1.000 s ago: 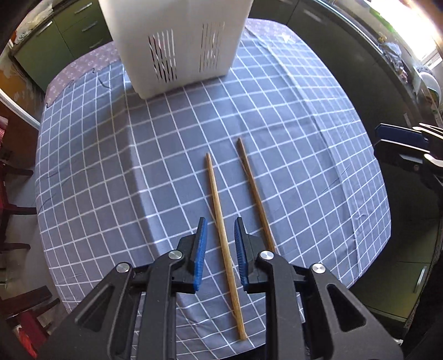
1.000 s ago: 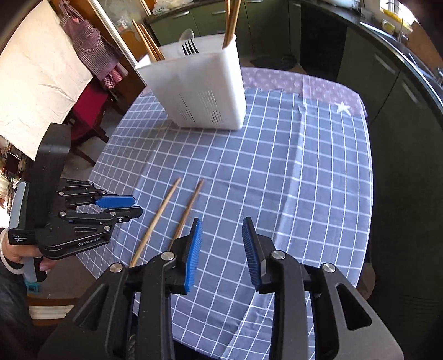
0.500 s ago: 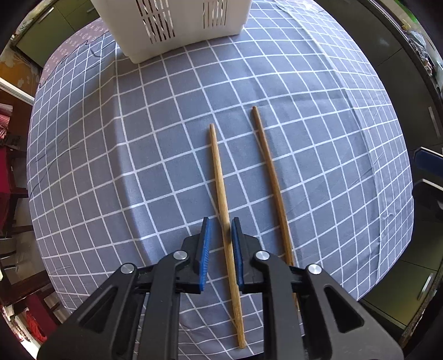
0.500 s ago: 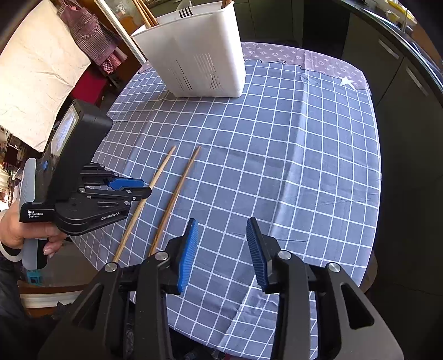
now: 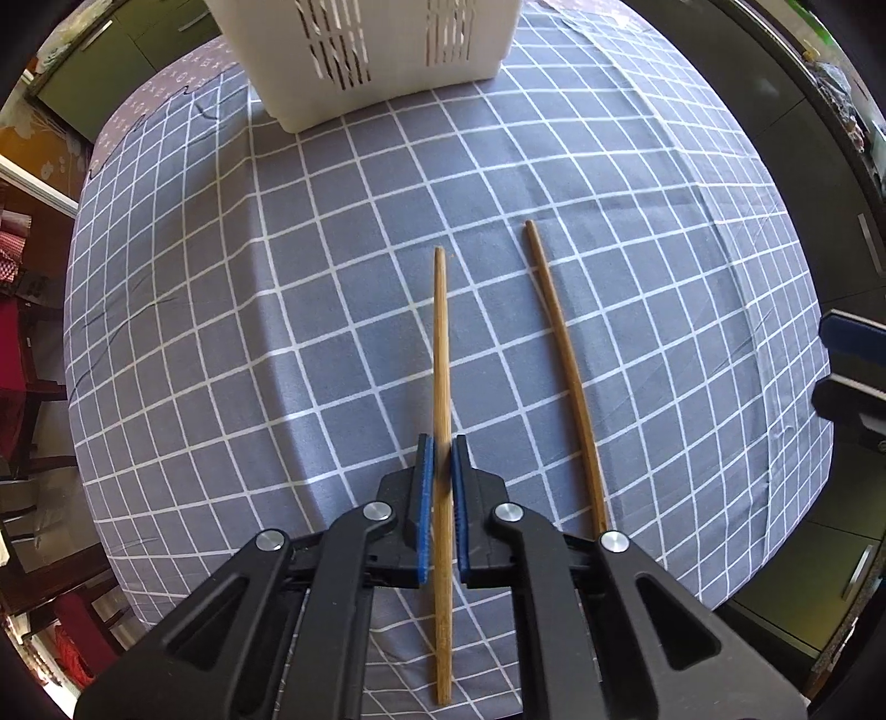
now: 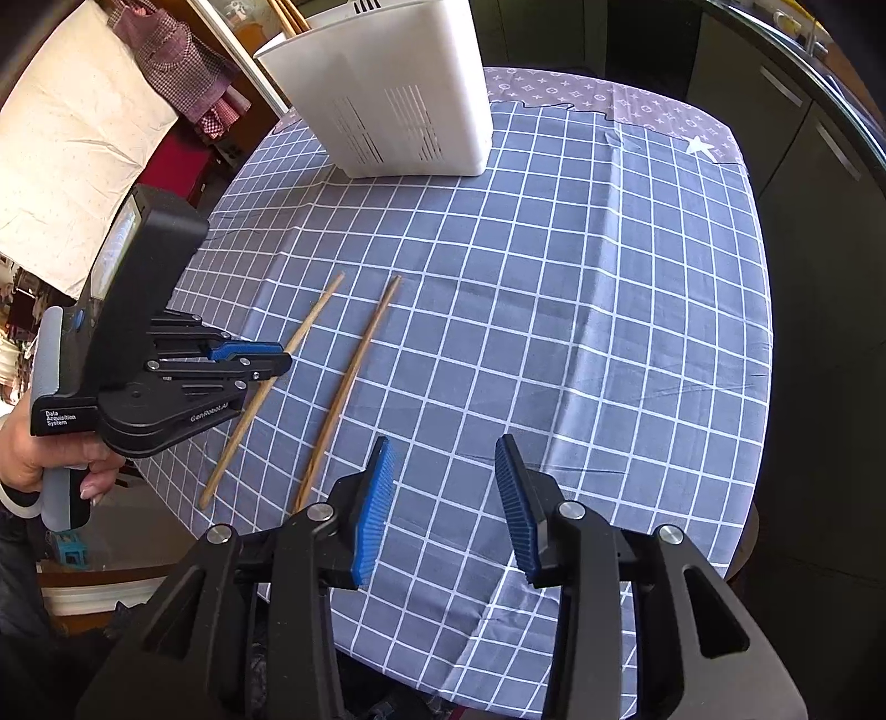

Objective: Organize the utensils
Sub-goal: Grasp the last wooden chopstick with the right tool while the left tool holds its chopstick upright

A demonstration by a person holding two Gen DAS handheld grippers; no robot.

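Currently, near to far:
Right gripper [image 6: 443,487]: jaws spread wide, holding nothing, above the near edge of the checked tablecloth [image 6: 554,310].
Left gripper [image 5: 441,459]: blue pads clamped on the left chopstick [image 5: 440,343].
Right chopstick [image 5: 559,343]: flat on the cloth, just beside, apart.
White utensil caddy [image 5: 387,50]: far end, upright.

A home kitchen – green cabinets [image 5: 83,61] with bar handles behind the checked tablecloth [image 6: 581,277], dark cupboard fronts [image 6: 803,138] beside it, wooden chairs [image 5: 27,421] alongside
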